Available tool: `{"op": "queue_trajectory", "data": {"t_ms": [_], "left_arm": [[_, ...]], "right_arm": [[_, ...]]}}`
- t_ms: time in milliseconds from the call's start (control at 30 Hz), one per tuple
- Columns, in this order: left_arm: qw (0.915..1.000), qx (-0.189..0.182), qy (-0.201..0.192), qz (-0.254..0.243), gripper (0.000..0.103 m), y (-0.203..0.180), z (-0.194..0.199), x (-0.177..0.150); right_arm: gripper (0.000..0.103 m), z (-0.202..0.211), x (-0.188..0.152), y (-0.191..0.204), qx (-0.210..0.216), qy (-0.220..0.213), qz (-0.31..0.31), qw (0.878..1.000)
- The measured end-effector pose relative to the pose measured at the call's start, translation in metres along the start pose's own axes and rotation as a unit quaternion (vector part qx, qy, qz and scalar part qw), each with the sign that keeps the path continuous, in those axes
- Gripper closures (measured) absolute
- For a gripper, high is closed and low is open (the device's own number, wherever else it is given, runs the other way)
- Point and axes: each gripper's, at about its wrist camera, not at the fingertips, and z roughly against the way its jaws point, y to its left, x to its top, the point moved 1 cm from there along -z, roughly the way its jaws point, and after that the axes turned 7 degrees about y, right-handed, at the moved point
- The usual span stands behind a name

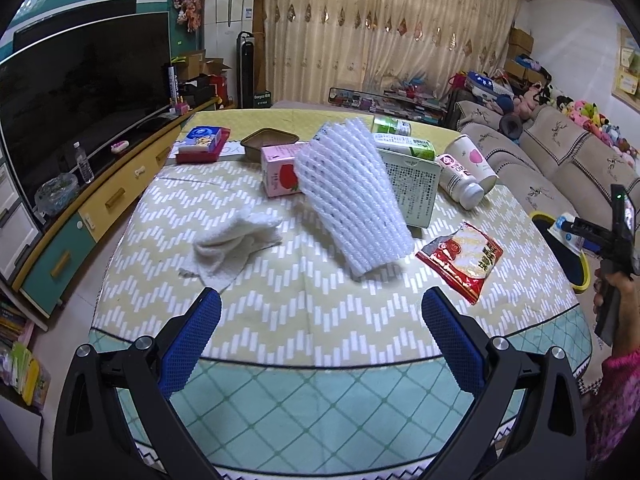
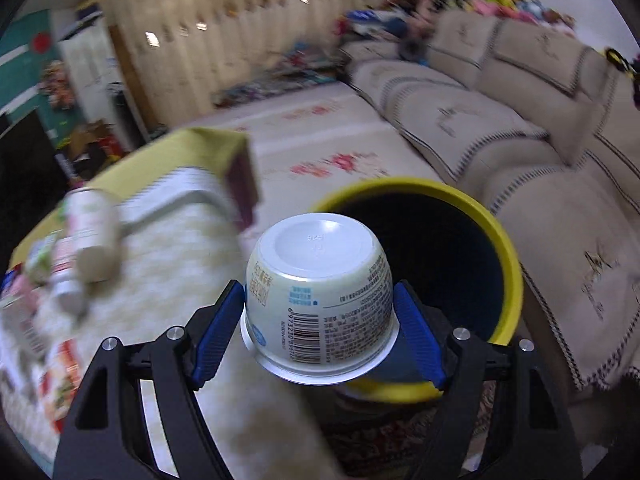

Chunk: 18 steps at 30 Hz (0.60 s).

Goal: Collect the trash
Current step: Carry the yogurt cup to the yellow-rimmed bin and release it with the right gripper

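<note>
Right, my readout from the two wrist cameras.

Right gripper (image 2: 319,312): I see its jaws pinching a yogurt cup (image 2: 318,292) by the sides, the cup's base turned toward the camera and its rim toward me.
Yogurt cup position: held in the air in front of the yellow-rimmed bin (image 2: 504,264), overlapping the bin's near edge in my view; the bin stands on the floor between the surface and the sofa (image 2: 472,120).
Left gripper (image 1: 320,316): jaws spread wide, nothing between them, hovering over the near edge of the surface (image 1: 304,320).
Trash on the surface: a white foam net sleeve (image 1: 354,196) stands tilted in the middle; a red snack wrapper (image 1: 460,260) lies flat to its right; a crumpled white cloth (image 1: 236,240) lies to its left.
Behind the sleeve: a pink carton (image 1: 278,172), a green-and-white box (image 1: 414,188), a white bottle (image 1: 460,180) lying on its side and a paper cup (image 1: 474,160) beside it.
Far left of the surface: a blue tissue pack (image 1: 204,140) on a red box.
Right-wrist view: the background is motion-blurred, so I cannot read detail there.
</note>
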Motion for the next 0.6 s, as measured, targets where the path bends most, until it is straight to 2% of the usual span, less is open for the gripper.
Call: {"op": "queue_trajectory", "data": {"t_ms": [133,300,367,500,600], "left_arm": [[1.0,0.007,0.004,-0.003,0.004,-0.006,-0.008,0.007],[0.9998,0.012,0.015,-0.002,0.004,-0.009,-0.021,0.015],[0.9997,0.016,0.018,-0.004,0.004,-0.009,-0.025,0.017],[0.9996,0.025,0.016,-0.006,0.004,-0.005,-0.028,0.02],[0.9993,0.032,0.017,-0.005,0.004,0.005,-0.03,0.023]], "right_arm": [[0.03,-0.038,0.013,-0.028,-0.025,0.028,-0.025,0.999],[0.029,-0.057,0.017,-0.043,-0.047,0.041,-0.032,0.998],[0.026,-0.057,0.016,-0.045,-0.054,0.039,-0.031,0.997],[0.026,-0.051,0.014,-0.045,-0.046,0.034,-0.029,0.998],[0.024,-0.029,0.005,-0.034,-0.039,0.021,-0.018,0.999]]}}
